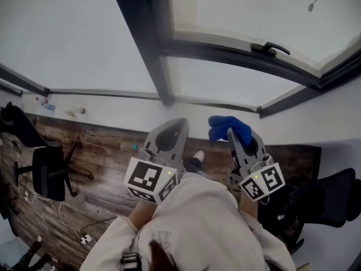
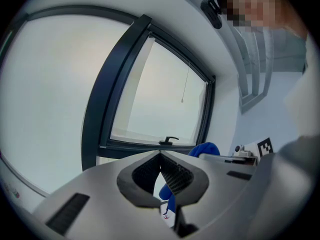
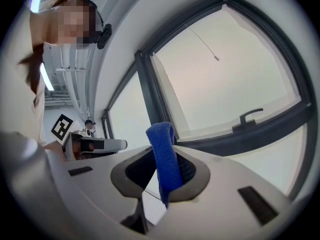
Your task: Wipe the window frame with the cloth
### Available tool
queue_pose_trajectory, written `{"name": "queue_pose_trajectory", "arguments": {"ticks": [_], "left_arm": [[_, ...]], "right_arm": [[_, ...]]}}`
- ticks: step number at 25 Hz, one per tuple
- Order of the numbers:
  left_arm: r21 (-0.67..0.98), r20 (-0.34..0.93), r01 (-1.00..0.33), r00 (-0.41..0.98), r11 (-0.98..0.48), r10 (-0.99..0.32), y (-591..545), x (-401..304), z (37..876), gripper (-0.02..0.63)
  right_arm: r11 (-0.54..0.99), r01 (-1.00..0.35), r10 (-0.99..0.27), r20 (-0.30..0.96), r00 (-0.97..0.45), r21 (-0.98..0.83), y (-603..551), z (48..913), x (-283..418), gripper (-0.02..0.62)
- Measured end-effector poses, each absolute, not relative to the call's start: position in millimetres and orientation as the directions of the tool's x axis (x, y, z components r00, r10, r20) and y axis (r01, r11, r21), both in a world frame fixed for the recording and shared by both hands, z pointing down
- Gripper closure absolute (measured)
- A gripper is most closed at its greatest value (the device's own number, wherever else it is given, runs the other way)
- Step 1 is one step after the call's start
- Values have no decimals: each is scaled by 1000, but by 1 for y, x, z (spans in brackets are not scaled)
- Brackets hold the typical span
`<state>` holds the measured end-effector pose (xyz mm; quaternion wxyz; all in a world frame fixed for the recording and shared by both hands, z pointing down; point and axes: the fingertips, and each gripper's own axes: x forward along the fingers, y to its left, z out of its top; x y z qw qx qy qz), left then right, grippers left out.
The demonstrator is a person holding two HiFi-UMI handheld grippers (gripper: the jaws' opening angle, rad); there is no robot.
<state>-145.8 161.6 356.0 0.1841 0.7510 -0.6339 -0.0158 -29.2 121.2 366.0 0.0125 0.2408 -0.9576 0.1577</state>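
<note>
cloth (image 3: 161, 151), blue, sits clamped in right gripper (image 1: 231, 133) jaws; left gripper (image 2: 160, 154) jaws are together.

We hold the left gripper (image 1: 172, 126) and the right gripper (image 1: 231, 131) side by side in front of the window frame (image 1: 148, 44), left of the pair on our left. The cloth (image 1: 223, 126) sits between the right gripper's jaws and stands up past their tips. The frame's upright post rises behind and above the left gripper. The handle (image 1: 271, 48) lies on the sash rail above and right of the cloth. A chair (image 1: 48, 171) stands on the floor (image 1: 96, 151) below, far to our left.
</note>
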Motion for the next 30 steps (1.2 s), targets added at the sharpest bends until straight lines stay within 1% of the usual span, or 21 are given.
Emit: {"name": "queue_pose_trajectory", "arguments": {"ticks": [5,9,12,16,22,26,30], "left_arm": [[317,231,-946,144,-66,-962,154,-144,364,601],[306,250,-952,103,-23,-963,148,-152,366,601],[290,253,-957,100,-23,-962,136,-153,366,601],[275,254,-960,130,-57,-958,118,-148,363,601],[279,249,-951,208,-136,-946,96,-140,361,601],[297,251,-938,256,-177,-933,84,-148,365,601],[305,251,-931,284,-202,-925,73,-173,365,601]], "right_arm": [[853,-422,-402,128,-907,-307,98,377,-32,543],[854,-426,-402,143,-905,-300,91,381,-27,543],[842,-434,-418,120,-900,-320,86,381,-17,541],[820,-477,-472,99,-876,-317,76,379,0,541],[785,-567,-559,111,-822,-250,57,374,8,541],[770,-598,-586,122,-801,-221,43,374,-10,541],[778,-603,-588,134,-797,-173,24,372,-53,541]]}}
